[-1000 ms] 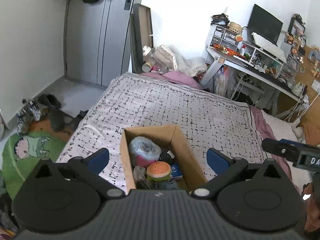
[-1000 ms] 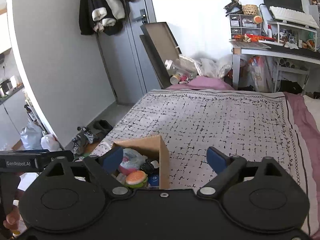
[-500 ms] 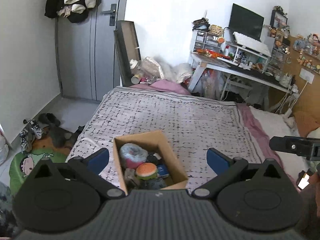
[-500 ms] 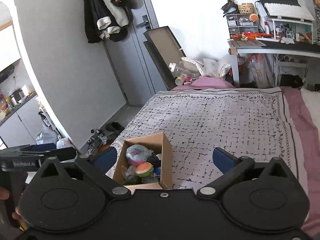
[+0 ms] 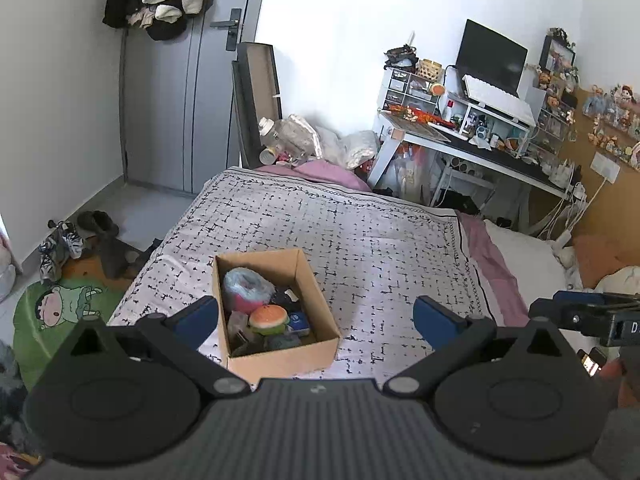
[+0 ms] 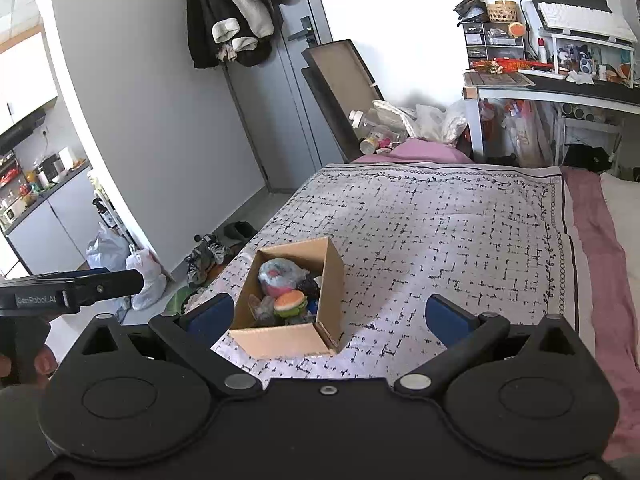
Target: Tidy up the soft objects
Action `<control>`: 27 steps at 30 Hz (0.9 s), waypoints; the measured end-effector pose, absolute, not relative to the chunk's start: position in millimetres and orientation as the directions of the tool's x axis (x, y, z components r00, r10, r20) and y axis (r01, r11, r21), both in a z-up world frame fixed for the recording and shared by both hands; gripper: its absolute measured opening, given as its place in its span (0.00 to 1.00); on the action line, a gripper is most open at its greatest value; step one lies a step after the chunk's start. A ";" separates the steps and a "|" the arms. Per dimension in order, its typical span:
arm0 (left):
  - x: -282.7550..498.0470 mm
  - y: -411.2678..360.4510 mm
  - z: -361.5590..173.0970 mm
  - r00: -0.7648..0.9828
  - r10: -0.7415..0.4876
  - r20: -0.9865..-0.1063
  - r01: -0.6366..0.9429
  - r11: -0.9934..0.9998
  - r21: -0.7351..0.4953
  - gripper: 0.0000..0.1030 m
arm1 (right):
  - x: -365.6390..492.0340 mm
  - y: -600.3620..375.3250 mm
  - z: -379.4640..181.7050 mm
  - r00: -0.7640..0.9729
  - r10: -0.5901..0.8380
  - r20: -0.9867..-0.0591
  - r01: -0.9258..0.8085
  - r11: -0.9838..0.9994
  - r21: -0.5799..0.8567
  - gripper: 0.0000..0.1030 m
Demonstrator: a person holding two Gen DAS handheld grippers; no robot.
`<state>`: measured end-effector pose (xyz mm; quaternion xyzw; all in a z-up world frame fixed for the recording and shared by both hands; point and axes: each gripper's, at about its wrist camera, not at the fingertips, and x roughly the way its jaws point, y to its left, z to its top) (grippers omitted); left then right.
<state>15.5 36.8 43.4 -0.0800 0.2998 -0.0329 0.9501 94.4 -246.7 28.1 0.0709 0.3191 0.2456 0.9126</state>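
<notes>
**Inspector:** Location of the task items?

**Onlooker:** All in one cardboard box [image 5: 280, 354], open-topped, standing on the patterned bedspread [image 5: 360, 232] near the foot edge of the bed. Inside I can make out a burger-shaped plush [image 5: 269, 317], a blue-and-pink fluffy item [image 5: 246, 287] behind it, and darker pieces too jumbled to name.

**Inspector:** Bearing from the grippers?

**Onlooker:** The box lies ahead of and below both. From the left gripper [image 5: 316, 318] it sits between the fingers, a little nearer the left finger, its long axis running away along the bed and skewed slightly left. From the right gripper [image 6: 330, 316] it lies toward the left finger, clear of centre. My judgement: the left one is better lined up and would need chiefly to descend; the right would have to shift leftward first.

**Inspector:** Finger state?

**Onlooker:** Both pairs spread wide, blue pads [image 5: 196, 316] well apart. Neither holds or touches anything; both hang above the bed, apart from the box.

**Inspector:** Progress?

**Onlooker:** By appearances the soft items are gathered in the box; nothing loose on the bedspread that I can see.

**Inspector:** Risk?

**Onlooker:** The box looks light; a finger catching its wall could tip it.
</notes>
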 end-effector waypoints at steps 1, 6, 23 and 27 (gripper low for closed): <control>12.7 35.9 43.9 0.819 -0.109 -0.564 0.013 0.985 -0.171 1.00 | 92.6 -248.6 28.0 0.676 0.493 -0.548 -0.404 0.869 0.285 1.00; -1.2 35.2 45.1 0.826 -0.078 -0.558 -0.035 0.982 -0.187 1.00 | 87.3 -254.8 26.2 0.672 0.494 -0.551 -0.410 0.868 0.279 1.00; -28.1 18.6 35.9 0.796 -0.014 -0.606 -0.091 0.986 -0.142 1.00 | 70.3 -256.2 16.9 0.651 0.489 -0.581 -0.423 0.869 0.257 1.00; -30.4 18.5 32.5 0.793 -0.008 -0.609 -0.097 0.985 -0.140 1.00 | 68.3 -259.4 13.6 0.650 0.483 -0.587 -0.406 0.873 0.269 1.00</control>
